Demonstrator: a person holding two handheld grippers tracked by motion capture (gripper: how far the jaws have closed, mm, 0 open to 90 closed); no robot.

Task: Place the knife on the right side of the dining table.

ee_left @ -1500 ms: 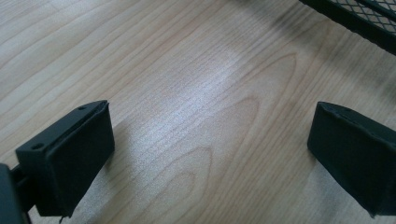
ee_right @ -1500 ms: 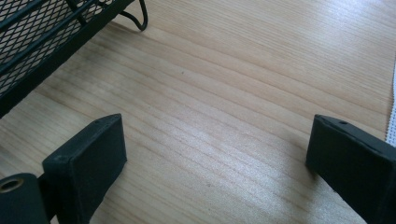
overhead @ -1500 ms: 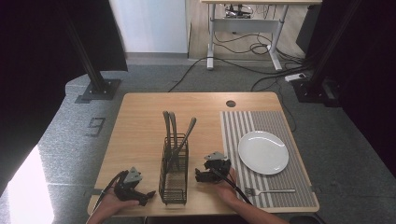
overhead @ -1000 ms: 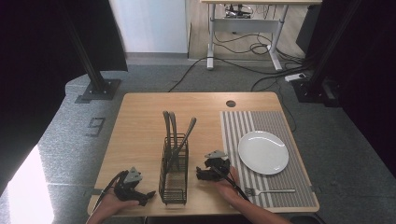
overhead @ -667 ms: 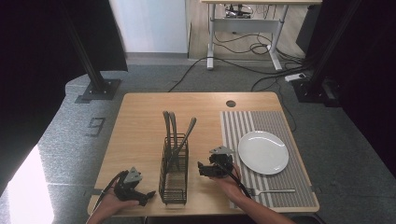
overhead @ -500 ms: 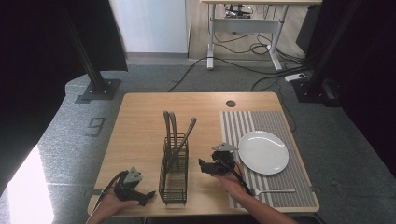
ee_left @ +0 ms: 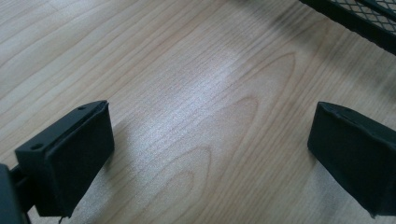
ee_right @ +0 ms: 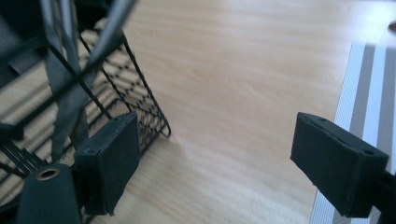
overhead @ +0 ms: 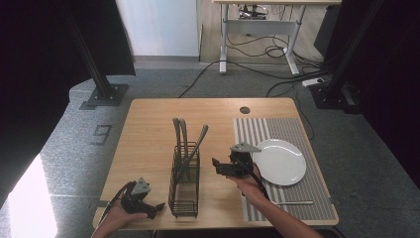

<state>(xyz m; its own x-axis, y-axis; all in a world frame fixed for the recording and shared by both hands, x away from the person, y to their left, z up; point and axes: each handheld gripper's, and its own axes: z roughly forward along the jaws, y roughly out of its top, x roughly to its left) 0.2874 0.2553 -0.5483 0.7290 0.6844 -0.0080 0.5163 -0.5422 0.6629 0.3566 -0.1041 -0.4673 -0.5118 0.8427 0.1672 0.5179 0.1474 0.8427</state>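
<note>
While the utensils (overhead: pixel 185 141) stand in the caddy (overhead: pixel 184 186) mid-desk (overhead: pixel 148 124), right gripper (overhead: pixel 220 166) has lifted toward them from near the fork (overhead: pixel 292 202), jaws released and empty: likely next pick. Right gripper view adds caddy mesh close up. Left gripper (overhead: pixel 153 208) parked, jaws released

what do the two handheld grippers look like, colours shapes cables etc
Both are black, blocky tools. The left gripper and the right gripper each carry a grey three-cornered plate on top and trail a thin black cable back along the forearm. Each ends in two flat, rectangular black pads, some with small round holes at the end. The forearms are bare, with no sleeves in sight.
</note>
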